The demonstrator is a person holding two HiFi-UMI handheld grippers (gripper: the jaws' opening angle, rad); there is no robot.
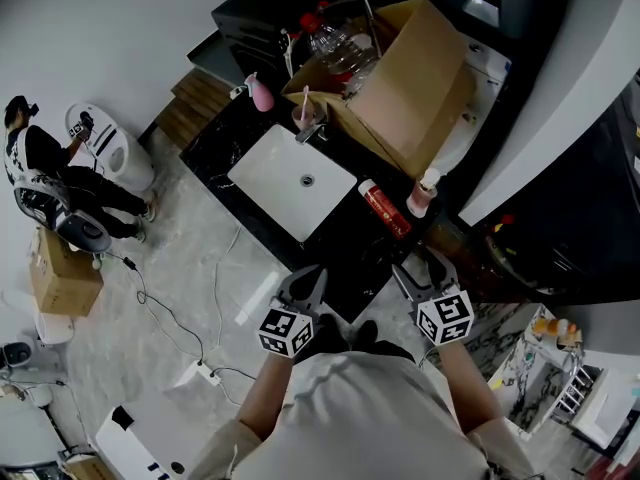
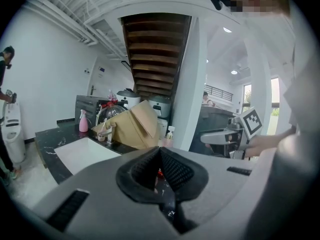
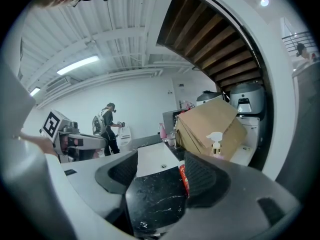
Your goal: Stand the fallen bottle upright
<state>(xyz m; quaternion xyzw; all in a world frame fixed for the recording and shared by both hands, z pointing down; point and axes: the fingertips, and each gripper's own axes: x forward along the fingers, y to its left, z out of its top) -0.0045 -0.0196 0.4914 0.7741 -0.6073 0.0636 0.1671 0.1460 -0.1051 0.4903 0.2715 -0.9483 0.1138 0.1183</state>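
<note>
Red with a white cap, the bottle [image 1: 385, 208] lies on its side on the black marble bench [image 1: 345, 258], cap toward 11 o'clock in the head view and base toward 5 o'clock. A white sink [image 1: 295, 178] is set into the bench at its 9 o'clock, and a pump bottle [image 1: 425, 193] stands upright just beside it at 3 o'clock. A tilted cardboard box [image 1: 410, 88] sits beyond both at 12 o'clock. The right tool [image 1: 422, 268] hovers over the near edge of the bench, apart from the bottle, which lies at about 11 o'clock from it. Its jaws stand wide and released with nothing gripped. In the right gripper view the bottle [image 3: 183, 176] shows past the tool [image 3: 162, 176], close to the inner face of the jaw at 3 o'clock, with bare marble filling the rest of the gap. The left tool [image 1: 308, 278] is level with the right one at its 9 o'clock. The bottle lies between 1 and 2 o'clock from it, farther off than from the right tool. In the left gripper view the tool [image 2: 160, 171] is clenched, tips meeting on nothing, and only a sliver of red shows through the slit below the tips.
</note>
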